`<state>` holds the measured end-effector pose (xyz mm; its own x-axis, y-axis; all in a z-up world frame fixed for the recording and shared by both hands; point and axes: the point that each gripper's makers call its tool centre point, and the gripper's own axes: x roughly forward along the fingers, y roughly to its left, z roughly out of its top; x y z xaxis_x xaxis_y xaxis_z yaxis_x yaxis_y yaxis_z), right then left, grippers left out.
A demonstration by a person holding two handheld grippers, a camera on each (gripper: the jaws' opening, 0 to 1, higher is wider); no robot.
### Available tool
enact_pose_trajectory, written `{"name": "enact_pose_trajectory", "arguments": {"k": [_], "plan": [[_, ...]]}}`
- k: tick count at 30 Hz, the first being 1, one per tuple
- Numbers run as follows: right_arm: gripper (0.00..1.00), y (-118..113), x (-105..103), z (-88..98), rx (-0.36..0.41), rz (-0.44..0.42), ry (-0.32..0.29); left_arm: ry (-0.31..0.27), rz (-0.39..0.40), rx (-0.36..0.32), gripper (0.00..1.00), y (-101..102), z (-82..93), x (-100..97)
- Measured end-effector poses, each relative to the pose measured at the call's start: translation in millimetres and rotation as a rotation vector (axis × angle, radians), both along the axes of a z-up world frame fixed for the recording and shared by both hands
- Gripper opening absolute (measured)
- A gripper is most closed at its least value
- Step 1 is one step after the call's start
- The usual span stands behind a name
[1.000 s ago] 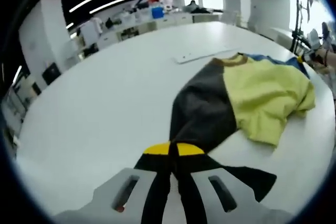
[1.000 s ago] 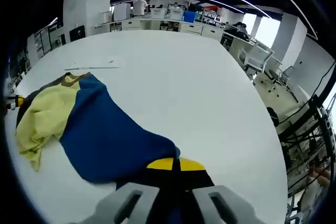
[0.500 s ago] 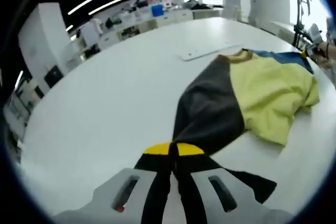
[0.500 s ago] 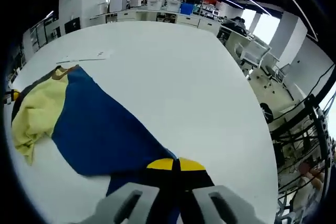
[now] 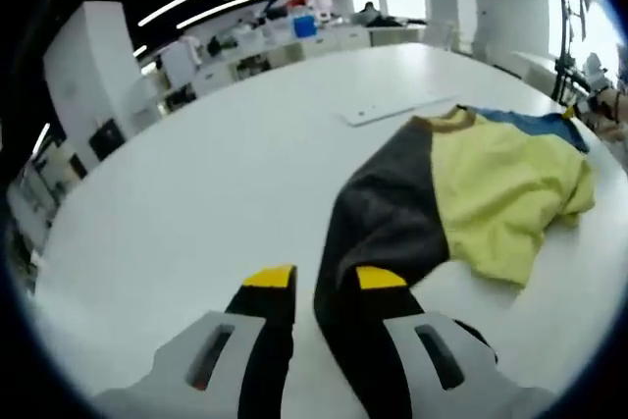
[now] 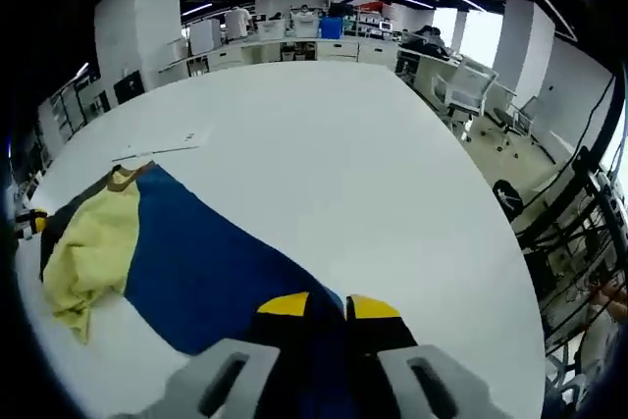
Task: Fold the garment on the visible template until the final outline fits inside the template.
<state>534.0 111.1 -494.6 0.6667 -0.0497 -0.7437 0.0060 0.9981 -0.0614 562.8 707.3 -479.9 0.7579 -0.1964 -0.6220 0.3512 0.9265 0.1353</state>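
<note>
Garment (image 5: 461, 203) spread on white table (image 5: 196, 203), partly crumpled: dark grey panel nearest left gripper (image 5: 314, 282), yellow panel beyond it, blue strip at the far edge of the yellow panel. Left gripper jaws parted, with a visible gap between the yellow-tipped fingers; grey sleeve end lying between and under the jaws, not pinched. In the right gripper view, garment (image 6: 177, 262) seen from the opposite side: blue panel running from the brown collar down to right gripper (image 6: 324, 306), yellow panel bunched beside the blue one. Right gripper jaws slightly apart, blue fabric lying in the gap; grip on the cloth cannot be told. Thin white strip (image 5: 392, 108) lying flat on the table just beyond the collar.
</note>
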Motion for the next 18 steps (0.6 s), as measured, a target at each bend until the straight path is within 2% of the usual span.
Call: {"name": "enact_pose_trajectory", "arguments": {"k": [5,8,12,18], "plan": [[0.40,21.9,-2.1,14.1,0.026,0.045,-0.033,-0.026,-0.035,-0.037,0.33,-9.9,12.6,-8.4],[0.48,38.9,-5.9,20.4,0.040,0.093,-0.042,-0.041,-0.052,-0.059,0.37,-16.0,18.5,-13.7],[0.53,69.3,-15.5,27.0,0.046,0.211,-0.045,-0.041,-0.087,-0.083,0.42,-30.2,22.2,-25.1],[0.60,117.1,-36.2,29.5,0.107,0.360,-0.039,-0.071,-0.152,-0.127,0.48,-58.1,25.8,-41.6]]}}
